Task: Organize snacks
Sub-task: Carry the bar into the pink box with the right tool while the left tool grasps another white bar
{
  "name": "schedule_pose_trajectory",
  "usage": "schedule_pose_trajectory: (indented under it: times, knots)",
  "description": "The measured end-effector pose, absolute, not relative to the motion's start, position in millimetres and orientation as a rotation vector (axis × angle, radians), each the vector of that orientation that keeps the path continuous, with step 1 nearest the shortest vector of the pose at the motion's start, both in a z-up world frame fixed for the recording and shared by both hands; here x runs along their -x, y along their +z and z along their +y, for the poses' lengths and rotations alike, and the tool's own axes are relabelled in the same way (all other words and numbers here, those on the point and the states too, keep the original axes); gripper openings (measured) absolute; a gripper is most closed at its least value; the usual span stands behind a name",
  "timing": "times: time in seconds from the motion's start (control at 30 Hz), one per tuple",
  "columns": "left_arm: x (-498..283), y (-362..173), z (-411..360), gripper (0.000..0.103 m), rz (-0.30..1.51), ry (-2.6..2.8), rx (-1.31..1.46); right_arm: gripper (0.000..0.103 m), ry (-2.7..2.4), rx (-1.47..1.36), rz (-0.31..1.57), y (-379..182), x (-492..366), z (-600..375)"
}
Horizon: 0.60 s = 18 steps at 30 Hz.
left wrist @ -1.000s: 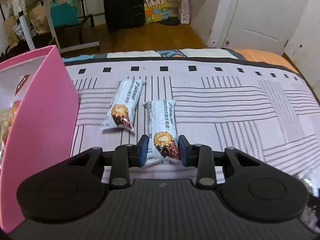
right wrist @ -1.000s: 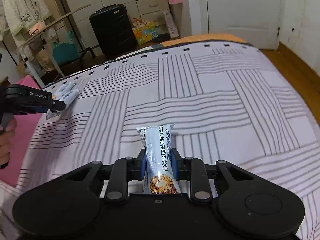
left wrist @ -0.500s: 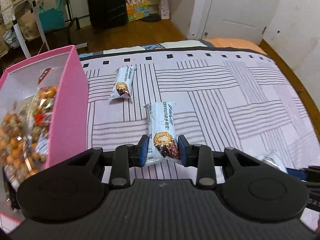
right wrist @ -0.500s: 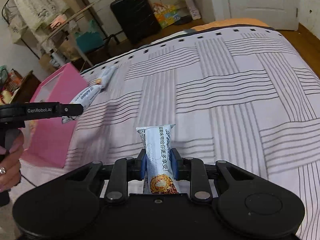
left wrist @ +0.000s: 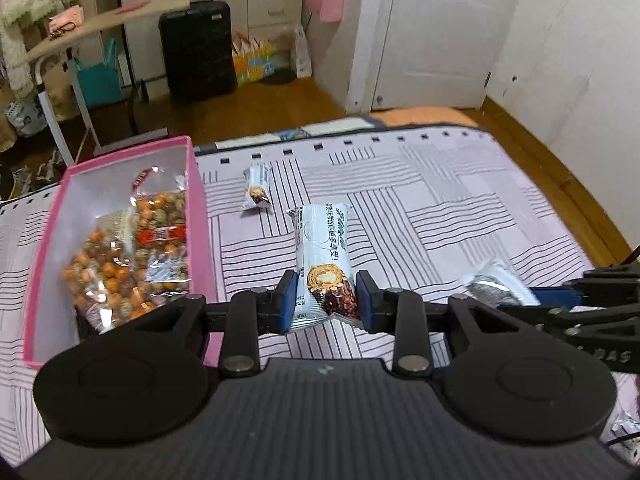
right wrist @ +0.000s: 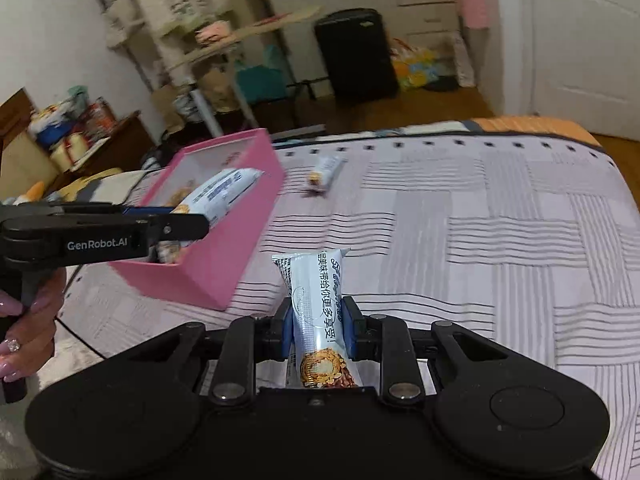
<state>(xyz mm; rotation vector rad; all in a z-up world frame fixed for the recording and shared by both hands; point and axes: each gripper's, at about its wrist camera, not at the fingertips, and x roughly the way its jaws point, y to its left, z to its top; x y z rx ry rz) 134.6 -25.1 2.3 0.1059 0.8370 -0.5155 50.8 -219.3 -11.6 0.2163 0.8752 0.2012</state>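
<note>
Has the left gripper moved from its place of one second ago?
Yes. The left gripper, shut on a snack bar, has risen above the bed: the pink box, first seen side-on, now shows its inside.

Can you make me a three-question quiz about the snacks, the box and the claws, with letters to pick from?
1. Where is the snack bar that no claw holds?
A. in the box
B. on the bed cover beside the box
C. on the floor

2. What colour is the box?
A. pink
B. green
C. black

3. What is the right claw doing?
A. hanging open
B. shut on nothing
C. shut on a wrapped bar

Answers: 1 B, it lies on the striped bed cover to the right of the box. 2 A, its walls are pink. 3 C, its pads press both sides of the wrapper.
</note>
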Motion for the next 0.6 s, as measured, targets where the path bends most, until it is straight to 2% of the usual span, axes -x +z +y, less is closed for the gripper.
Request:
schedule_pose_trajectory:
  times: [0.37,0.6]
  knots:
    - [-120.8,33.0,42.9,0.030,0.756,-0.415,-0.054,0.029,0.382,-0.047,0.781,23.5,-75.5,-141.7]
    - [-149.8,16.9,98.0,0.030,0.782,-0.256,0.046,0.029,0.467,-0.091,0.732,6.9,-138.2,-107.7]
